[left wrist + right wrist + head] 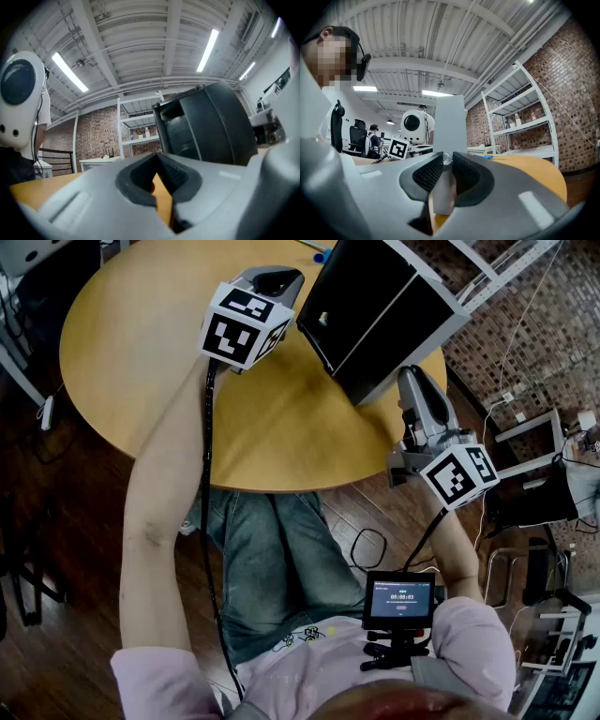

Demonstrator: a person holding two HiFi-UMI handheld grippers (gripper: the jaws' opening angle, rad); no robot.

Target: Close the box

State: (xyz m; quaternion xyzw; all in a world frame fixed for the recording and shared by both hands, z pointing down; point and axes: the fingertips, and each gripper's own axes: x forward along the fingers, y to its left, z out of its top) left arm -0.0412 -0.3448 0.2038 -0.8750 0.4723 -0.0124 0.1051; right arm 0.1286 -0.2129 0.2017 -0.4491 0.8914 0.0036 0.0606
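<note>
The box [375,306] lies on the round wooden table [141,343] at the back right, its black side toward me and its grey walls [427,334] on the right. My right gripper [410,373] is at the box's near corner, shut on a grey flap [449,122] that stands upright between its pads [427,172]. My left gripper [277,279] hovers just left of the box with its jaws shut and nothing between them. In the left gripper view [157,157] the box's dark open inside [206,126] fills the right half.
A blue pen [319,254] lies at the table's far edge. A white rounded device [412,124] and a marker cube [398,148] stand beyond the table. Metal shelves [520,112] line the brick wall. The person's legs [272,559] sit at the table's near edge.
</note>
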